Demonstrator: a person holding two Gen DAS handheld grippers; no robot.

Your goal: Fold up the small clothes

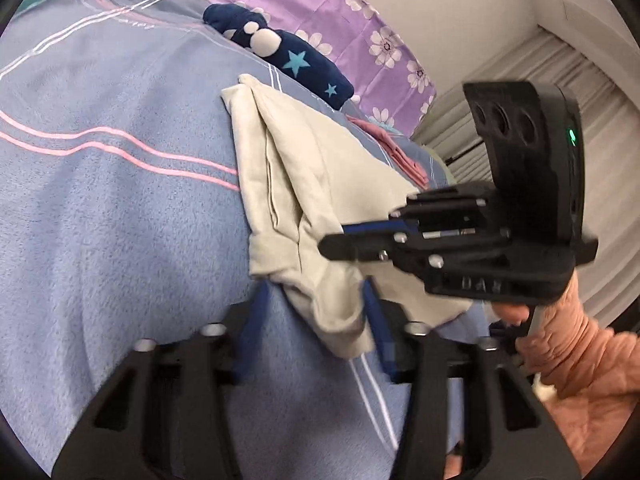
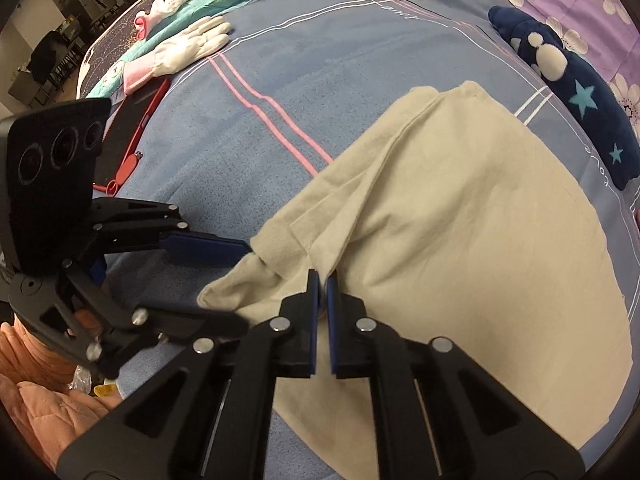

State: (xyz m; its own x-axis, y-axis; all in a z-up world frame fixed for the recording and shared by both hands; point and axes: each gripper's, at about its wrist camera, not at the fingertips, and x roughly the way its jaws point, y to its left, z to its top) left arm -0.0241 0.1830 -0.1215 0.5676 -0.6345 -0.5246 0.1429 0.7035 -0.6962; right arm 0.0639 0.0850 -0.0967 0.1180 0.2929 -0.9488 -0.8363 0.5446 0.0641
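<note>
Bedsheet lies free left of beige garment.

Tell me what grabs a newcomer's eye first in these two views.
The beige garment lying mid-bed on the blue sheet, with both grippers at its near edge. The right gripper has its jaws shut on a fold; the left gripper has a sleeve between its jaws. Behind it lies a navy star-print cloth against a purple floral quilt.
</note>
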